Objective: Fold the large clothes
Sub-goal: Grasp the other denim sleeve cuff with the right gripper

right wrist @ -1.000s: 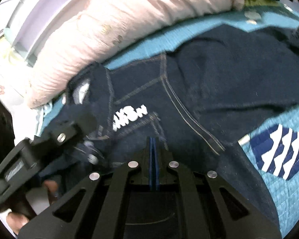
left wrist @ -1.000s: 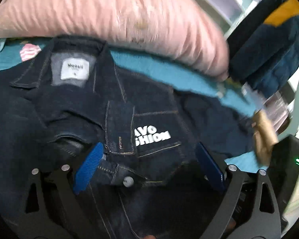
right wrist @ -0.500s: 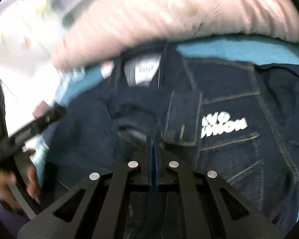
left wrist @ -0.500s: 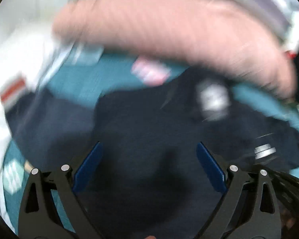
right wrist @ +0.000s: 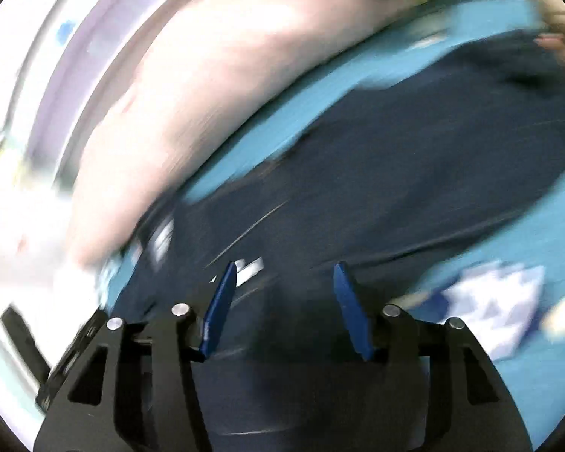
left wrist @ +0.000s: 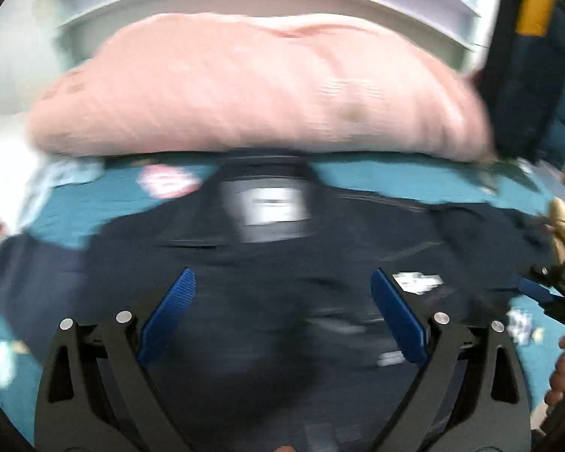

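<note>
Left fingers: the left gripper (left wrist: 280,312) has its blue pads (left wrist: 167,316) spread wide, holding nothing.
Right fingers: the right gripper (right wrist: 284,309) is parted about halfway, blue pads (right wrist: 220,310) empty.
Garment: the dark navy denim jacket (left wrist: 282,263) lies spread on the teal patterned bedcover (left wrist: 83,211), collar and white neck label (left wrist: 275,207) towards the big pink quilted pillow (left wrist: 252,86).
Progress: judging by the outspread sleeves, no fold looks finished; sleeves and body remain to be folded.
Pose: both grippers hover low over the jacket's lower half, the left facing the collar, the right angled across the right sleeve (right wrist: 452,143). Blur hides finer detail.
</note>
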A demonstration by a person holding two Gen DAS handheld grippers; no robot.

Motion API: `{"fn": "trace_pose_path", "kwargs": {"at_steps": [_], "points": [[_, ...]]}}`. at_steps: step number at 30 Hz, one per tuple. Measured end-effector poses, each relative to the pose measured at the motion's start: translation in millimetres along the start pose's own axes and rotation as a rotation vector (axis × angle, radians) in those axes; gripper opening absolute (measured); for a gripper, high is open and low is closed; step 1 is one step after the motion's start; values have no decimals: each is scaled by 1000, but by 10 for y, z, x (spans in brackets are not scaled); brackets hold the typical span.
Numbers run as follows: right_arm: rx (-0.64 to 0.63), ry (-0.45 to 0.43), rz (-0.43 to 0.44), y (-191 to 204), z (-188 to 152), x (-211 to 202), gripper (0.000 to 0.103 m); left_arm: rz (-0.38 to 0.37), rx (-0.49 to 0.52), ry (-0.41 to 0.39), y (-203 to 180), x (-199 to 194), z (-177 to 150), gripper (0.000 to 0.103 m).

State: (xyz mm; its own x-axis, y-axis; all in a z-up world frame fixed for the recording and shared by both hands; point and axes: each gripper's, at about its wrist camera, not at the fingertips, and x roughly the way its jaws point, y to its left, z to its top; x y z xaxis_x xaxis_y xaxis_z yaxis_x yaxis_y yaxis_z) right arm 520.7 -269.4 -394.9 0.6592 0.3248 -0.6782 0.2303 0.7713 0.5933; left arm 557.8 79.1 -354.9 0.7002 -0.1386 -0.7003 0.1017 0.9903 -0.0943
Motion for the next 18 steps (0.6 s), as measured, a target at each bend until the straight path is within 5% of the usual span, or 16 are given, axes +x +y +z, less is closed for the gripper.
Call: {"fn": "trace_pose_path", "kwargs": {"at_steps": [3, 10, 13, 18], "points": [[99, -85, -103, -565, 185, -253, 57, -15, 51, 45, -560, 289, -70, 95], [363, -166, -149, -1612, 398, -375, 59, -5, 88, 134, -1297, 679, -160, 95], [355, -189, -150, -1722, 481, -363, 57, 68, 163, 182, -1415, 910, -227, 95], [381, -226, -188, -1755, 585, -260, 57, 34, 86, 231, -1280, 1026, -342, 93]]}}
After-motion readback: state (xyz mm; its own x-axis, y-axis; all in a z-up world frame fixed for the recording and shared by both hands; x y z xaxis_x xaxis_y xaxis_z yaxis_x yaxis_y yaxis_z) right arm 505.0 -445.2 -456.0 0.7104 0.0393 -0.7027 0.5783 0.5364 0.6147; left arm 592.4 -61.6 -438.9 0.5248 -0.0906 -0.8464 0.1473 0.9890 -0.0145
